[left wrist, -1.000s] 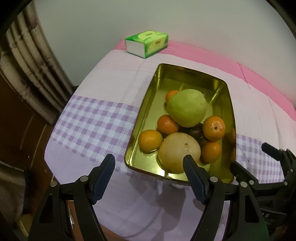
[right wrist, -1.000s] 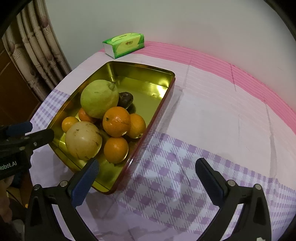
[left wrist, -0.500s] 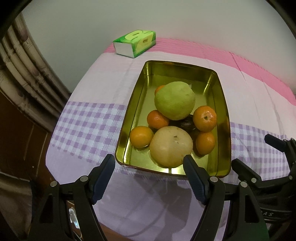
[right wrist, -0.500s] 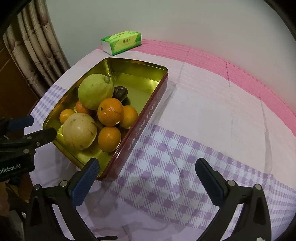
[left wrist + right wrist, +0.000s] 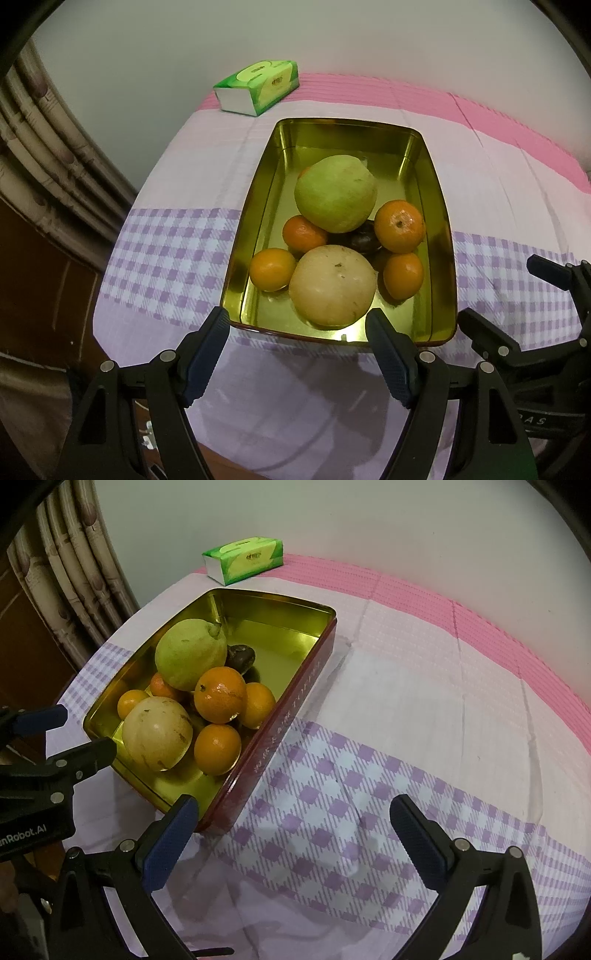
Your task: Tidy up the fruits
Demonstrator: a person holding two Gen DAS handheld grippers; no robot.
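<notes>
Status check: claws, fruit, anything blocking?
Left claw open, empty. Right claw open, empty. Fruit piled in gold tin, pale round fruit nearest. Nothing blocking.

A green tissue pack lies at the far end of the table, on the pink stripe of the tablecloth near the pale wall. Nearer than the tissue pack, the cloth turns plain pale, then purple-checked. Left of the tissue pack hangs a patterned curtain, with dark brown wood below it.
</notes>
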